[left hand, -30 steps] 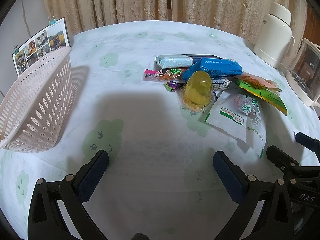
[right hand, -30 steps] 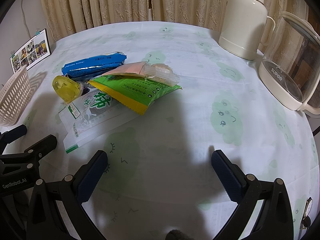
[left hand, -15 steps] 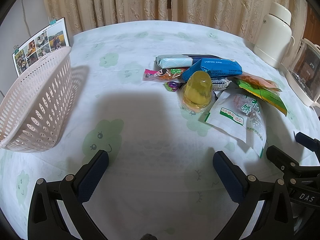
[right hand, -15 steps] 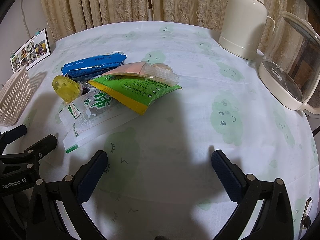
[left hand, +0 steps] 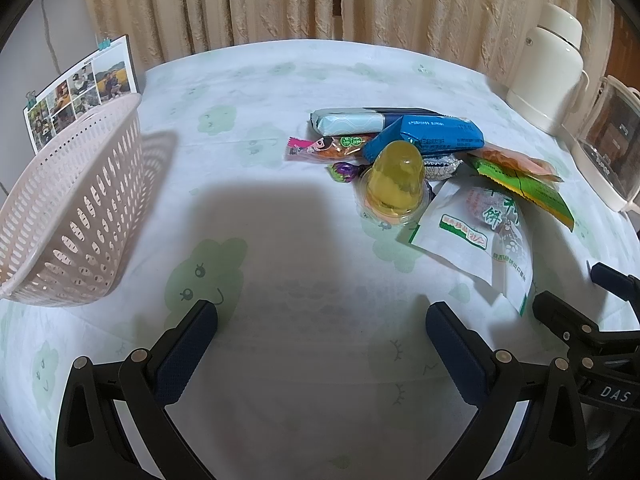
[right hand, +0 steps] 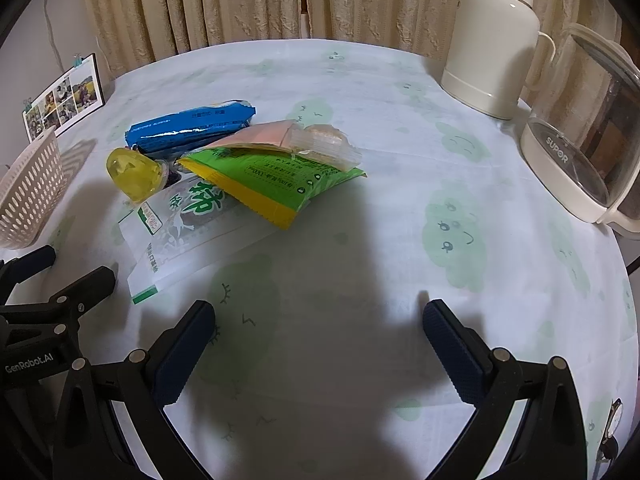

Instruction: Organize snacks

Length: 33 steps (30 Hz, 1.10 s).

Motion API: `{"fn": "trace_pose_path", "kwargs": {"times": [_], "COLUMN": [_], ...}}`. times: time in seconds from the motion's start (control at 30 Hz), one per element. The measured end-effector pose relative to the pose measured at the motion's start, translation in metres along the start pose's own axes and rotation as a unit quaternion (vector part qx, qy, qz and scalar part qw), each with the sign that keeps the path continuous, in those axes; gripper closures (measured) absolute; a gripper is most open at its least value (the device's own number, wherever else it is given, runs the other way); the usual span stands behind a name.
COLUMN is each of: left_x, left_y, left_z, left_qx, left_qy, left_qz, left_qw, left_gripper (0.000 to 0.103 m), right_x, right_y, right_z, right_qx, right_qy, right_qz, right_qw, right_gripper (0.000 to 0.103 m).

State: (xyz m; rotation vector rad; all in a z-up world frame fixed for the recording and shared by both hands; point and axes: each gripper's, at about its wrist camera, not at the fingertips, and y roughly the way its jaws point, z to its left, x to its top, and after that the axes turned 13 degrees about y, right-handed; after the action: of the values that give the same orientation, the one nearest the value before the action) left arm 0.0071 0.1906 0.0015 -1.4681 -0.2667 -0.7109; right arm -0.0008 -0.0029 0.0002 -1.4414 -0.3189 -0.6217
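Here both grippers, left (left hand: 320,316) and right (right hand: 318,314), gape empty; one basket (left hand: 76,216), roughly eight snacks (left hand: 420,160).

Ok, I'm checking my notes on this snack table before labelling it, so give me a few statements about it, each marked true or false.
1. Both the left gripper and the right gripper are open and hold nothing. True.
2. The yellow jelly cup lies inside the basket. False: it sits on the table in the snack pile, and no snack shows in the basket.
3. The blue packet lies behind the jelly cup in the left wrist view. True.
4. The green and yellow packet stands upright against the white flask. False: it lies flat in the pile, apart from the flask.
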Motion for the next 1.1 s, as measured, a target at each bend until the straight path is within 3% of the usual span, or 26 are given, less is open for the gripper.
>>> {"fn": "trace_pose_path", "kwargs": {"times": [0.57, 0.97, 1.1], "left_x": [-0.003, 0.007, 0.012], "left_y": [-0.002, -0.022, -0.027], "left_z": [0.0, 0.004, 0.005], "left_qx": [0.001, 0.007, 0.011], "left_qy": [0.003, -0.017, -0.015], "left_qz": [-0.002, -0.06, -0.076], "left_qw": [1.0, 0.9981, 0.9969], "left_gripper": [0.0, 0.0, 0.0], "right_x": [0.0, 0.002, 0.007], "right_y": [0.0, -0.011, -0.022], "right_z": [0.0, -0.01, -0.016], "right_qx": [0.001, 0.052, 0.061], "right_qy": [0.0, 0.033, 0.039], "right_qz": [0.001, -0.01, -0.038], "right_qw": [1.0, 0.998, 0.997], "right_gripper": [0.0, 0.0, 0.0]}}
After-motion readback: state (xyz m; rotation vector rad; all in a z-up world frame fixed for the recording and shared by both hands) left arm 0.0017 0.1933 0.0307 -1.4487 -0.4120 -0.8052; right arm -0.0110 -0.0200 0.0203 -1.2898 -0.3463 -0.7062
